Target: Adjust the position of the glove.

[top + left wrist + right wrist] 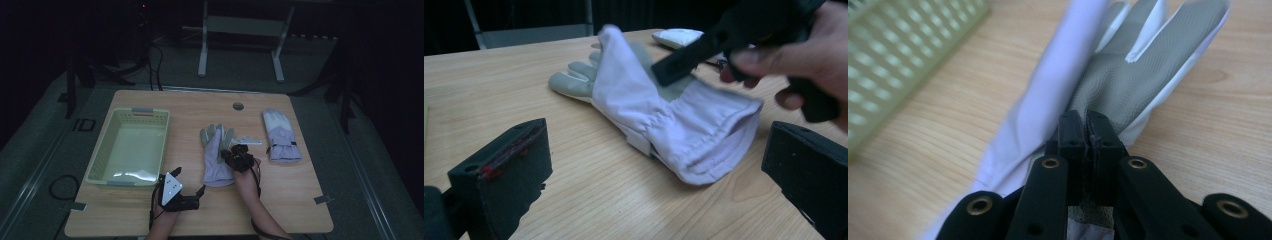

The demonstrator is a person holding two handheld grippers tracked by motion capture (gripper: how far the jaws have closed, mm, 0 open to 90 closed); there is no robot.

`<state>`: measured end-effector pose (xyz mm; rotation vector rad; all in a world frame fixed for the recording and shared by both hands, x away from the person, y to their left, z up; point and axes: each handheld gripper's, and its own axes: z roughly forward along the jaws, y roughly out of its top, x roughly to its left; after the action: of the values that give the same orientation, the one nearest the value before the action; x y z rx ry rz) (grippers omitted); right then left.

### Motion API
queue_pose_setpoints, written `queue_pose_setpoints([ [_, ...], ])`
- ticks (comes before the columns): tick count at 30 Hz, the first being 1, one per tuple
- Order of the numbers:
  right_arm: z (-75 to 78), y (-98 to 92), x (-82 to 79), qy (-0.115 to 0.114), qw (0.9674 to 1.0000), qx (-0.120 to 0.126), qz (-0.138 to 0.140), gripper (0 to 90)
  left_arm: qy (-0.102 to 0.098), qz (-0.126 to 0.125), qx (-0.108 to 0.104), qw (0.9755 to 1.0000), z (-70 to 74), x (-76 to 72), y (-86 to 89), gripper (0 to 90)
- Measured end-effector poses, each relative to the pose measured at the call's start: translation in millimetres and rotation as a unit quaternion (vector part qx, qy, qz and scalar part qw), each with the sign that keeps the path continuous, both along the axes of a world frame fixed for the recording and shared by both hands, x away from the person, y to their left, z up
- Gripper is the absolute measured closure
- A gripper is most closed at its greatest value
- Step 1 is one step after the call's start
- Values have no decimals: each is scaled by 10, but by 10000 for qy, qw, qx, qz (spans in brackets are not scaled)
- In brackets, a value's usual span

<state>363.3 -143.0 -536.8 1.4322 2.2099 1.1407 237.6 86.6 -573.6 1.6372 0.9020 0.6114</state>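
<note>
A: From the high view, what lies on the wooden table (300,200)?

B: A pale green plastic basket (102,155) at the left, a lilac glove (216,159) in the middle with its grey-palmed fingers pointing away from the person, and a second glove (281,136) well apart at the right. The right gripper (231,154) sits on the middle glove's right edge. The left gripper (202,192) rests low on the table just beside the basket's near corner, close to the glove's cuff, with a grey three-cornered plate on top. The light is dim, so jaw detail is hard to tell there.

A: Does the left gripper view add anything?

B: Yes. Its two black jaws stand wide apart with nothing between them, framing the glove's (664,120) open cuff, which faces the camera. One edge of the glove is lifted into a fold off the table. The right gripper (674,70) reaches onto the glove from the upper right, held by a hand (804,60), slightly blurred. The second glove (676,37) shows as a white shape behind.

A: And the right gripper view?

B: It shows the grip itself: the right gripper (1088,131) has its jaws pressed together, clamped on the glove (1128,85) at the seam where the grey palm fabric meets the lilac back. A strip of grey fabric shows between the pads. The basket's (893,60) lattice wall fills the upper left corner.
</note>
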Motion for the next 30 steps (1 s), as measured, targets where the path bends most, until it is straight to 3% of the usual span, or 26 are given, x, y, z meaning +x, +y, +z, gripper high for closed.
queue_pose_setpoints([
  [4,-123,-29,48,91,9999,-76,17,824,16,-22,-17,10000,0,2,1,0],
  [11,-76,-53,59,110,9998,-176,60,719,20,-20,-21,10000,0,3,2,0],
  [17,87,-191,43,-64,9993,-228,297,544,23,-29,-33,10000,0,4,4,0],
  [23,322,-442,50,-335,9980,-375,390,477,30,-16,-33,10000,0,6,4,0],
  [30,540,-777,93,-524,9965,-450,477,480,30,-18,-36,10000,0,6,5,0],
])
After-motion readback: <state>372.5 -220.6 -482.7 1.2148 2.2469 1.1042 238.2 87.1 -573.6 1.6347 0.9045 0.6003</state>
